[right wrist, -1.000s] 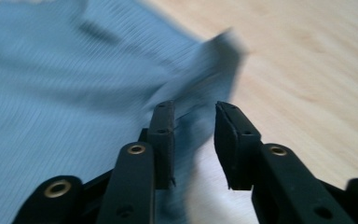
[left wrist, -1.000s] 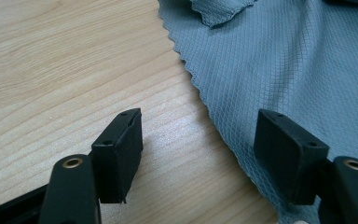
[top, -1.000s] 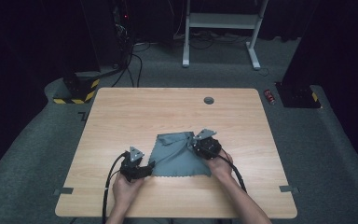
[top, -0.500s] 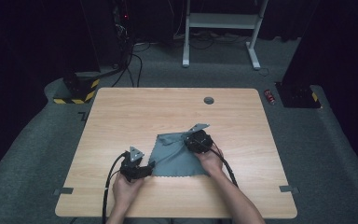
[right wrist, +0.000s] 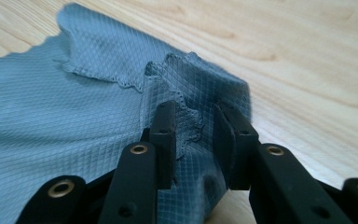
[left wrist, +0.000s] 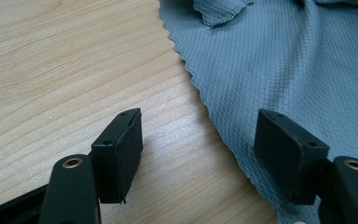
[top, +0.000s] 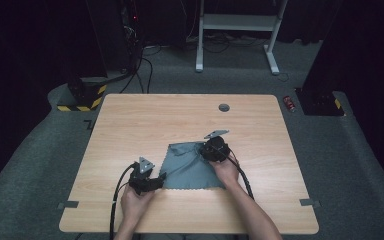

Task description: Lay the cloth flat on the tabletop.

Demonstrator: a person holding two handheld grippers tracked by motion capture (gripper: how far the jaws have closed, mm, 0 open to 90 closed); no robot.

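Observation:
A grey-blue cloth (top: pixel 192 170) lies on the wooden table (top: pixel 130 125), in the near middle. Its far right corner (right wrist: pixel 186 79) is bunched up and raised between the narrow jaws of my right gripper (right wrist: pixel 193 116), which is shut on that fold; in the high view this gripper (top: pixel 209 147) sits over the cloth's far edge. My left gripper (top: pixel 159 177) rests at the cloth's near left corner. Its jaws stand wide open (left wrist: pixel 198 126): one pad (left wrist: pixel 121 149) over bare wood, the other (left wrist: pixel 286 149) over the cloth's zigzag edge (left wrist: pixel 200 93), gripping nothing.
A round cable hole (top: pixel 224 107) is set near the table's far edge. Tape marks (top: pixel 66 205) (top: pixel 306 202) sit by the near corners. On the floor behind are a white desk frame (top: pixel 235 22), cables and a red can (top: pixel 290 103).
My right gripper has moved left and a little away from me along the cloth's far edge, and the corner there is now bunched. The left gripper has stayed put.

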